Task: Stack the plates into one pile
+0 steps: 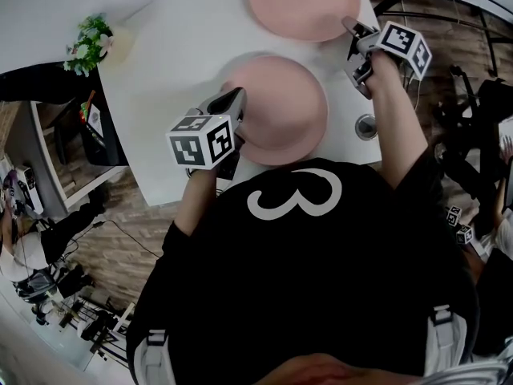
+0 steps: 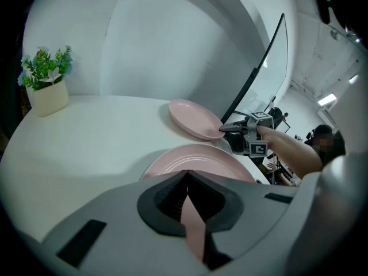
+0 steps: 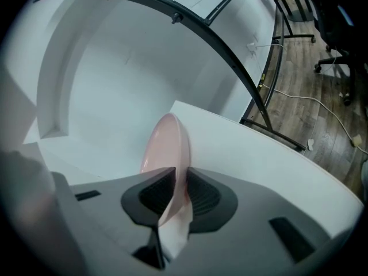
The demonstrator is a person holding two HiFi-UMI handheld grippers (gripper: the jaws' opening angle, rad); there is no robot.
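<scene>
The near plate lay toward the person's edge of the bench. The far plate lay by the far edge, and the two were close but apart. The left claw was clamped on the near plate's left rim. The right claw was closed on the far plate's right rim, with the rim held between its pads.

The step looked to be lifting the far plate onto the near one. To do that well, the pinched rim would have to come up first and the plate stay near level. It could then be centred over the near plate while the left claw steadied that one.

The left claw's own hold overlapped the landing rim and might have needed to let go. A round fitting sat in the bench near its right edge. A potted plant stood well clear by the left edge.
</scene>
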